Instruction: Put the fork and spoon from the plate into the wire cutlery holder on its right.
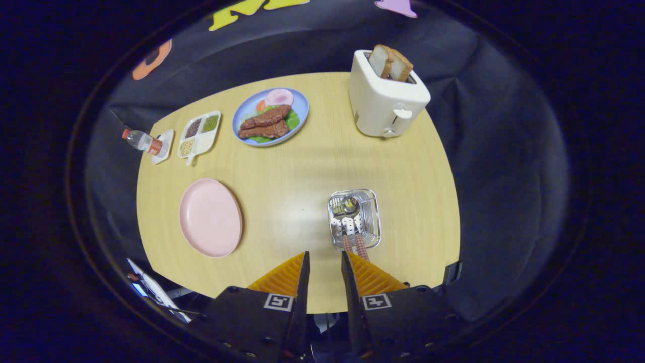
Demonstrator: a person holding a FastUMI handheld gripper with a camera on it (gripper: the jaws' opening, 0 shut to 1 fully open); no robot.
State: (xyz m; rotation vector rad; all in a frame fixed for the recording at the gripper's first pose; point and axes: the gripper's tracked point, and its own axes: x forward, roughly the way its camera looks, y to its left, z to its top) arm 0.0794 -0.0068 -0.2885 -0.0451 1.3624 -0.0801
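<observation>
The gripper (325,259) hung above the near edge of the round wooden table (302,166). Its two fingers were a little apart and held nothing. Just ahead of the fingers sat the wire cutlery holder (354,219). The fork (338,214) and the spoon (351,212) both lay inside it, side by side, with their heads pointing away and their checked handles sticking out over the near rim toward the fingers. To the left of the holder, well apart, was the pink plate (210,218), with no cutlery on it. Farther back were a blue plate of food (270,117), a small tray of beans (199,133), a little bottle (142,141) lying down, and a white toaster (387,98) with two slices of bread (390,63).
</observation>
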